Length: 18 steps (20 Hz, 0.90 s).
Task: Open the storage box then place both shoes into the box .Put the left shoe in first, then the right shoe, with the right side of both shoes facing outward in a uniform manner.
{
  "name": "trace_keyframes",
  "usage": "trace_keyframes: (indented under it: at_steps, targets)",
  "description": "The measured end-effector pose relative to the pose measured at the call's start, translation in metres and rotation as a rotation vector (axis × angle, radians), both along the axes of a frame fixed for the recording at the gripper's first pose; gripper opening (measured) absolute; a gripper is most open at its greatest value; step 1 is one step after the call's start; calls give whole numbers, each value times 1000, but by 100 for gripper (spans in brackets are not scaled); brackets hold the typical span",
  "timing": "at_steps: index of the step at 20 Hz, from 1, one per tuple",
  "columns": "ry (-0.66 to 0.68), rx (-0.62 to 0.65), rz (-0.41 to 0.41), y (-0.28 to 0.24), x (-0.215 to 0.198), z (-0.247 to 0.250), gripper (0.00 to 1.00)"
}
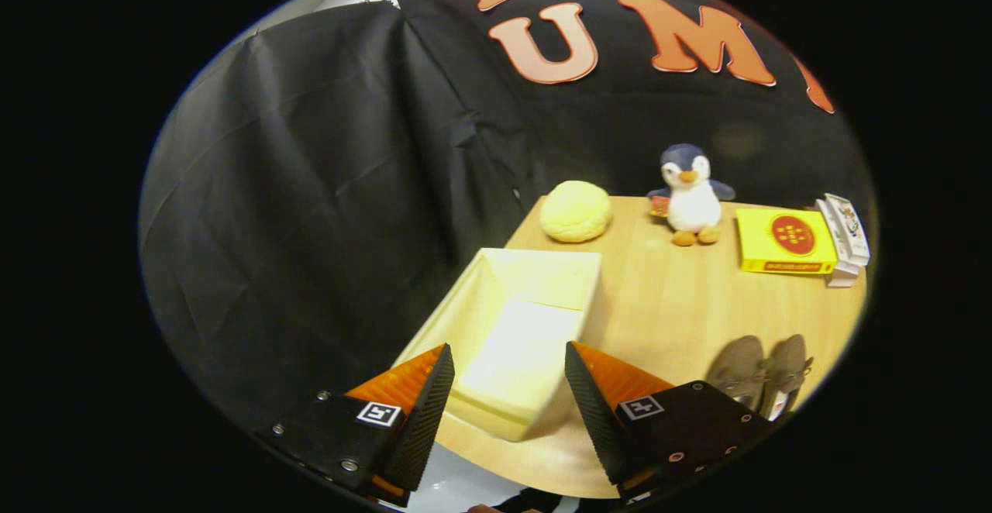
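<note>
The gripper [508, 389] is hovering with fingers spread wide, gripping nothing, above the open storage box [511, 335]. The pair of shoes [763, 373] is sitting beside its right finger (order risk: seizing the wrong shoe first, since they are touching).

Desk [666, 304]: light wood-grain, smooth, low sheen. Storage box [511, 327]: cream, matt, looks like plastic or card, can't tell which. Shoes [763, 373]: soft matt suede-like. Penguin toy [690, 195]: plush. Yellow box [784, 242]: glossy card. Fingers [422, 412]: ribbed inner faces, spread wide, gripping nothing.
</note>
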State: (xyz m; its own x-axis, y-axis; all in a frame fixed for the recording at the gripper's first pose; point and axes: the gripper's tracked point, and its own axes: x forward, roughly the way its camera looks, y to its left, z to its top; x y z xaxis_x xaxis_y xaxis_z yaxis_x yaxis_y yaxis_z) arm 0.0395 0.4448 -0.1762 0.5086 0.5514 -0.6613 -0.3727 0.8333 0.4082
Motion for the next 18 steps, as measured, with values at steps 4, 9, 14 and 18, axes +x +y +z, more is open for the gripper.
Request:
trace_keyframes:
  at_steps: [4,9,14,18]
  targets:
    - [31,-121,-88,-92,-14,-52,87]
    - [107,-272,-179,-182,-39,-120,85]
    - [189,-325,-250,-229,-47,-172,74]
    - [213,-345,-241,-238,-35,-205,62]
